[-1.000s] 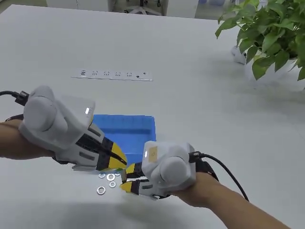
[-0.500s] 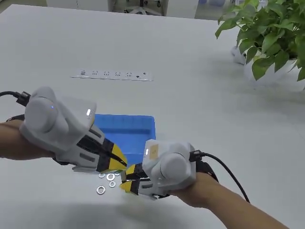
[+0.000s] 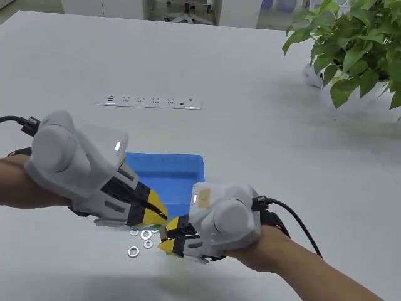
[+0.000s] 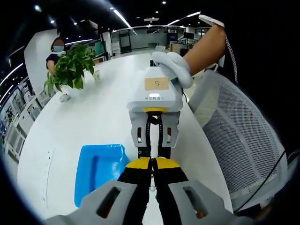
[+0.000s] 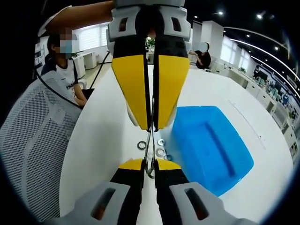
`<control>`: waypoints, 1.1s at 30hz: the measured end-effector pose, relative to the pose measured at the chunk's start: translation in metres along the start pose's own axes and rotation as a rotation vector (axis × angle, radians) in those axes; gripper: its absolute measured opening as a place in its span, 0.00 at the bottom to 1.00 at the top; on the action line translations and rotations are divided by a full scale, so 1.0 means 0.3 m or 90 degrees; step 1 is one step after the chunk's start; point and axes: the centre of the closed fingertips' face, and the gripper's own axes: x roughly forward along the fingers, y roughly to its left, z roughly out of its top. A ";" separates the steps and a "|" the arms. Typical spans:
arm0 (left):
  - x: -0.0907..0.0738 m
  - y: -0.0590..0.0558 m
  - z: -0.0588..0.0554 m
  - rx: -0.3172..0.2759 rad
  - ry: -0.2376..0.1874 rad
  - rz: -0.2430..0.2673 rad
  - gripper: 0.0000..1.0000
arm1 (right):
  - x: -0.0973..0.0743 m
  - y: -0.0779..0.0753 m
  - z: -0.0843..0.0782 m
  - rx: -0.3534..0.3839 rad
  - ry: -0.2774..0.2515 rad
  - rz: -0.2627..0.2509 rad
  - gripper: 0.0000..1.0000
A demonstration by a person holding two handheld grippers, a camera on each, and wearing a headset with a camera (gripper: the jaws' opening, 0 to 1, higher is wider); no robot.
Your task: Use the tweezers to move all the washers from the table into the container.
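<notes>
Several metal washers (image 3: 145,236) (image 5: 161,152) lie on the white table just in front of the blue container (image 3: 168,172) (image 5: 211,145) (image 4: 96,172). My left gripper (image 3: 155,216) (image 4: 151,165) and right gripper (image 3: 165,240) (image 5: 150,168) meet nose to nose above the washers. Thin steel tweezers (image 5: 151,140) run from between the left gripper's yellow jaws into the right gripper's jaws. Both pairs of jaws stand closed on them. The tweezers' tips are hidden between the jaws.
A white power strip (image 3: 149,101) lies farther back on the table. A potted plant (image 3: 357,44) (image 4: 70,68) stands at the far right. A mesh chair (image 4: 239,140) (image 5: 33,140) sits by the table's near edge, and a person sits behind it.
The head camera has shifted slightly. Both grippers, the tweezers and the washers stay where they were.
</notes>
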 end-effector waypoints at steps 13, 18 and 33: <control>-0.062 0.019 0.077 0.011 -0.001 0.013 0.05 | -0.067 -0.030 0.074 -0.004 -0.017 -0.013 0.10; -0.084 0.035 0.100 0.019 0.000 0.017 0.05 | -0.090 -0.050 0.098 -0.009 -0.023 -0.024 0.10; -0.146 0.144 0.157 0.039 -0.006 0.043 0.05 | -0.139 -0.176 0.172 -0.015 -0.041 -0.063 0.10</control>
